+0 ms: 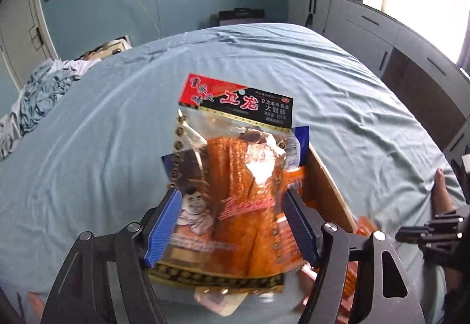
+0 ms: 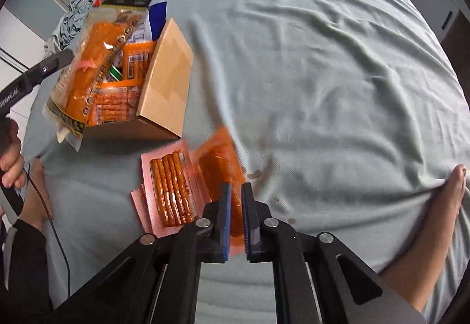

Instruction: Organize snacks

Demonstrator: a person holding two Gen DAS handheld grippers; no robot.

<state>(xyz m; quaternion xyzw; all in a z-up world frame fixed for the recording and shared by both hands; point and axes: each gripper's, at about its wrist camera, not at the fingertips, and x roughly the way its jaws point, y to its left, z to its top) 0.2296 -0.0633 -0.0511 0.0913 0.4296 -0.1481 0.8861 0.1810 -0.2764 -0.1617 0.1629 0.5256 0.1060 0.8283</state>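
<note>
- Two grippers on the go, both near the cardboard box (image 2: 164, 80) on the bed sheet (image 2: 323, 60).
- Right gripper (image 2: 236, 221) is clenched tight on a small orange snack packet (image 2: 223, 159), just in front of the box. The packet is blurry, so it looks lifted off the sheet, I'd guess.
- Left gripper (image 1: 232, 224) has its jaws spread wide, with the big red-topped spicy strip bag (image 1: 235, 165) between them. The pads look like they sit at the bag's edges, can't tell if they still press it. From the right view that bag lies across the box's left rim, half sticking out.
- Already in the box: a few orange stick packs (image 2: 138, 60), plus something blue at the far end.
- Still outside: a pink pack of sticks (image 2: 170, 192) flat on the sheet in front of the box, just beside the pinched packet.
- So I'd call it well past halfway: big bag needs settling, two small packs left to go in.
</note>
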